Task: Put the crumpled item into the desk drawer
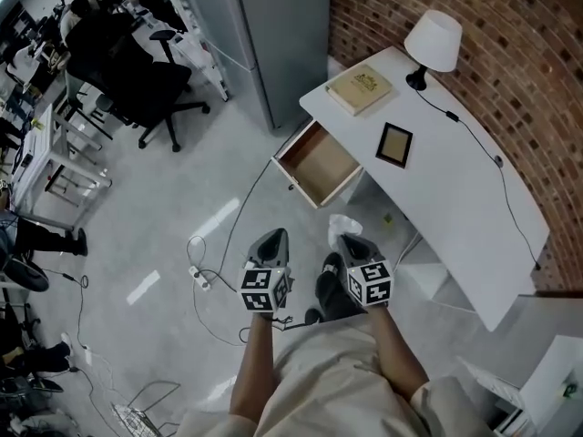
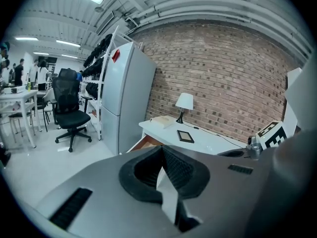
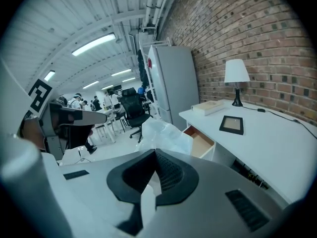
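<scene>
R gripper (image 1: 351, 242) jaws clamped on the crumpled item (image 1: 343, 224), white & plasticky, carried out front, near but short of the desk drawer (image 1: 319, 164), prob to line up a straight drop-in. Drawer stands pulled open, wood bottom bare, looks empty. L gripper (image 1: 271, 242) jaws closed on nothing, idle alongside

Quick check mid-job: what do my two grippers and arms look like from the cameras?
Both the left gripper and right gripper are grey, tapered shells with black ribbed pads. Each carries a white cube with black square markers. The forearms are unsleeved, above beige clothing.
</scene>
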### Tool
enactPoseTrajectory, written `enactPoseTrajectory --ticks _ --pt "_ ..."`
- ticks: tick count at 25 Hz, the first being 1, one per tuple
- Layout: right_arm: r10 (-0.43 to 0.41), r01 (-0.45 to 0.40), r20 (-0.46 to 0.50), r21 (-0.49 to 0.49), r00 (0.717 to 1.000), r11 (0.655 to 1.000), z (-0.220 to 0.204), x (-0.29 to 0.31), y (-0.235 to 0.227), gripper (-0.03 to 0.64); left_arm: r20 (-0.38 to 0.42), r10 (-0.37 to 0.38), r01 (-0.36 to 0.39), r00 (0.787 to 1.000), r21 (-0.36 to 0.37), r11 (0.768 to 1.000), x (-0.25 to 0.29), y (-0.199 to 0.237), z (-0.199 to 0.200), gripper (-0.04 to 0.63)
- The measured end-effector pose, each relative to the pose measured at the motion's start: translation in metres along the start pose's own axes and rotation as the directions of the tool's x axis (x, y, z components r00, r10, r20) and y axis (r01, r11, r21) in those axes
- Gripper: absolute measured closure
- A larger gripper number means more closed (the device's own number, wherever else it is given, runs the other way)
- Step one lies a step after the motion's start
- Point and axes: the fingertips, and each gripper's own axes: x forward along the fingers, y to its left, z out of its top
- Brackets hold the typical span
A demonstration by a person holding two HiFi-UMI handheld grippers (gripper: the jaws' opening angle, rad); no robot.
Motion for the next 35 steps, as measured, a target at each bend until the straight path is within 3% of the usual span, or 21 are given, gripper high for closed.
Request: enactPoseTrajectory --ticks 5,14,22,28,35 --pt "0.023 -0.023 -0.004 0.011 1.0 1.0 0.029 0.034 -0.021 0.591 -0.035 0.011 -0.011 0.999 0.017 1.0 0.036 0.019 0.023 0.58" --pt "0.083 -0.083 -0.002 0.025 0.997 0.996 0.072 0.096 -0.055 0.591 -0.008 0.1 -0.1 0.995 0.003 0.995 0.083 0.062 0.054 0.58" --pt "0.125 -0.126 -0.067 -0.014 0.99 0.992 0.075 0.13 -0.061 0.591 -0.001 0.2 -0.199 0.98 -0.127 0.972 0.094 0.118 0.053 0.58" --pt "0.089 -0.083 -0.122 0.057 0.988 0.995 0.069 0.157 -0.082 0.591 -0.033 0.162 -0.165 0.986 -0.158 0.974 0.13 0.14 0.058 0.58" --pt "-0.002 0.02 -0.138 0.133 0.99 0.991 0.093 0.214 -0.108 0.591 -0.067 0.041 -0.048 0.997 -0.104 0.993 0.207 0.175 0.098 0.58"
